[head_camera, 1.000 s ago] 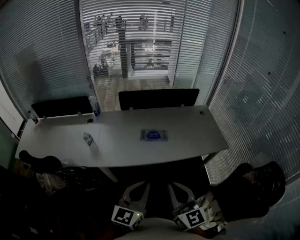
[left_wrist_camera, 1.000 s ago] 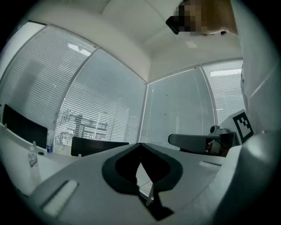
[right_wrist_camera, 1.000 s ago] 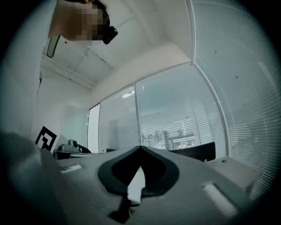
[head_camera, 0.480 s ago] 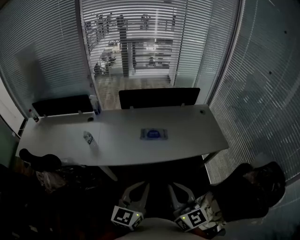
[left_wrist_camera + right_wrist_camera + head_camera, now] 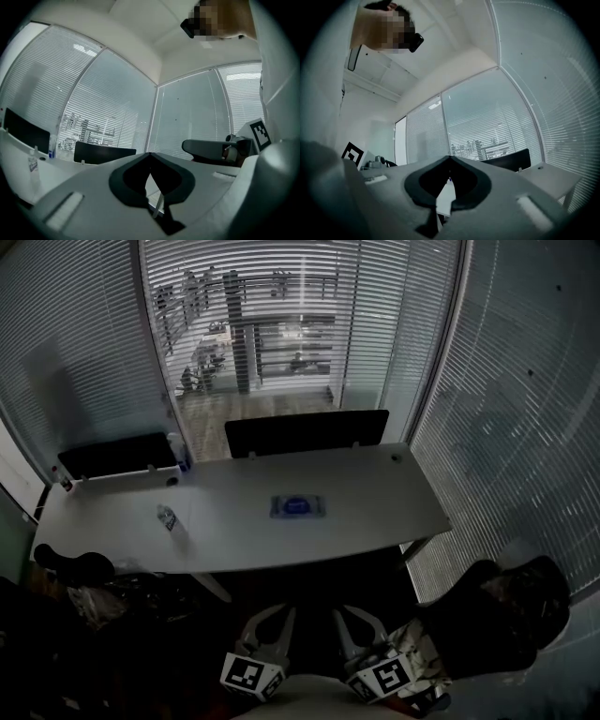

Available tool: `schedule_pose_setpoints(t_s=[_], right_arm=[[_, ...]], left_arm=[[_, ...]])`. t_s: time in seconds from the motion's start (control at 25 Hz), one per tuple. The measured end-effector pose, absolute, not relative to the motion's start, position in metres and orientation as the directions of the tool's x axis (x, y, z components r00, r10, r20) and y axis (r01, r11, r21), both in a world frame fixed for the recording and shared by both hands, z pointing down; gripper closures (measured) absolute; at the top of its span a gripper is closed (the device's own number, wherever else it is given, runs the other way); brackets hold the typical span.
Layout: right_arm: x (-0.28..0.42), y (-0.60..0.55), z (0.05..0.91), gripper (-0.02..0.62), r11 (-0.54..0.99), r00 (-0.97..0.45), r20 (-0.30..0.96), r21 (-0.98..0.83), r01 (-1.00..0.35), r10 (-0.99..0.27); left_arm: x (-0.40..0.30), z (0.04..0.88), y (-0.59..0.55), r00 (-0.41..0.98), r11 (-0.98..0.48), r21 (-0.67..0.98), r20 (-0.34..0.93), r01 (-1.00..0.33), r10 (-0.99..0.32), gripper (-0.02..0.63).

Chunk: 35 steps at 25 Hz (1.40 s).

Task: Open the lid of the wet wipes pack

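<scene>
Wet wipes pack (image 5: 297, 506) lies flat near the middle of the grey tabletop (image 5: 384, 507), a blue patch on its top face; it is too small in the head view to tell how its lid sits. Both grippers are held low at the near edge of that view, well apart from the tabletop and touching nothing on it. The left gripper (image 5: 150, 157) has its jaws closed tip to tip with nothing between them, and the right gripper (image 5: 450, 159) is likewise closed and empty.

The tabletop is bare all around the pack, with open surface to its left, right and near side. A small clear bottle (image 5: 167, 518) stands well to the left of the pack; what it contains cannot be made out. A blue-tinted bottle (image 5: 175, 451) stands at the far left edge, beside a dark panel (image 5: 117, 454). A second dark panel (image 5: 307, 432) runs along the far edge behind the pack. A dark chair (image 5: 497, 615) sits at the near right, off the tabletop's corner. Slatted blinds (image 5: 525, 409) close the room in.
</scene>
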State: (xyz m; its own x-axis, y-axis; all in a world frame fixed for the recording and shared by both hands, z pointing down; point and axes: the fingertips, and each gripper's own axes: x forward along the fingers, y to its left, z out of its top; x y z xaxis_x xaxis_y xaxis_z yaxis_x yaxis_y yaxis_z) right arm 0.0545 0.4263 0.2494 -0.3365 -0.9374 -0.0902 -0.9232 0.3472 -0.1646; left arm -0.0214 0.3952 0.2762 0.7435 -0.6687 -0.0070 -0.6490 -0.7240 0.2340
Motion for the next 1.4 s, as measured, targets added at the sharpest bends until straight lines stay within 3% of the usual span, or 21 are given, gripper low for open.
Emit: schedule_pose_setpoints(t_s=[0.68, 1.4], right_arm=[[0.114, 0.45, 0.259, 0.595, 0.327, -0.31, -0.115, -0.185, -0.927, -0.944], [0.109, 0.388, 0.264, 0.594, 0.369, -0.358, -0.093, -0.189, -0.91, -0.929]], left_arm=[[0.038, 0.288, 0.409, 0.755, -0.732, 0.217, 0.038, -0.646, -0.655, 0.604], [0.027, 0.293, 0.346, 0.707, -0.688, 0.215, 0.02, -0.693, -0.707, 0.604]])
